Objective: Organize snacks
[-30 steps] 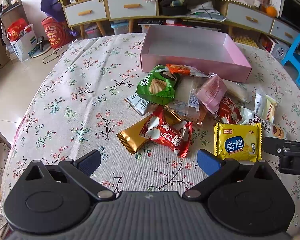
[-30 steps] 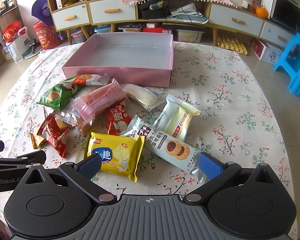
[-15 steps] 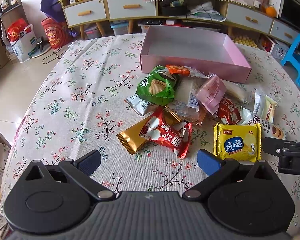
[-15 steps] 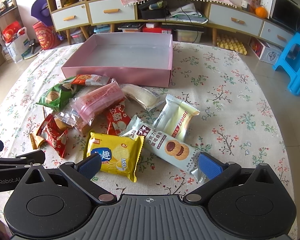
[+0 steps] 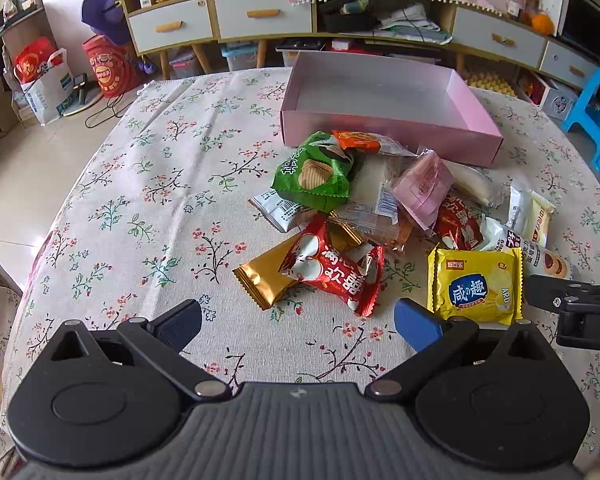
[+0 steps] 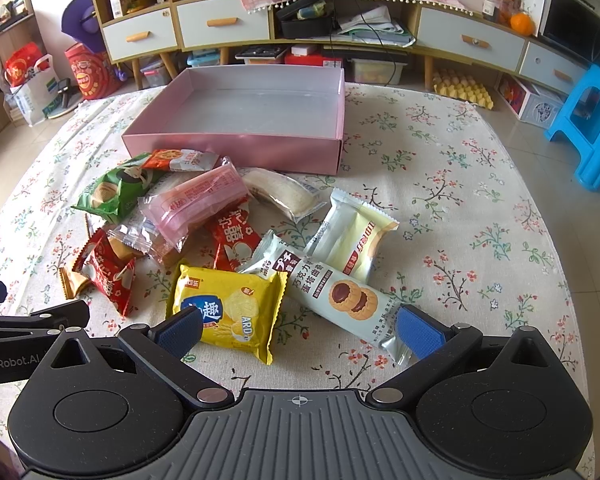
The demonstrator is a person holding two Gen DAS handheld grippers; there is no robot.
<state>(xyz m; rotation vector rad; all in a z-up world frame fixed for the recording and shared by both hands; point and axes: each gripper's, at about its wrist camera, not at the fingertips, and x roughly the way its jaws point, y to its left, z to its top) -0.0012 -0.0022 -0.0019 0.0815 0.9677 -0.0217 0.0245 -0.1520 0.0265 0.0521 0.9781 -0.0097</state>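
Observation:
Several snack packets lie heaped on the floral tablecloth before a shallow pink box [image 5: 384, 132] [image 6: 236, 146] with nothing in it. Nearest the left gripper [image 5: 298, 322] are a red packet [image 5: 334, 270] and a gold packet [image 5: 264, 276]; its jaws stand open, nothing between them, short of the pile. The right gripper [image 6: 300, 330] is open too, just above the near edges of a yellow cracker packet [image 6: 228, 308] [image 5: 474, 286] and a white tart-biscuit packet [image 6: 332, 292]. A green chip bag [image 5: 312, 174] [image 6: 114, 190] and a pink packet [image 6: 196, 204] lie nearer the box.
The round table's right half [image 6: 460, 184] carries only the cloth. Behind the table stand a low cabinet with drawers [image 6: 224, 24], red bags [image 5: 108, 68] on the floor at left and a blue stool [image 6: 588, 124] at right.

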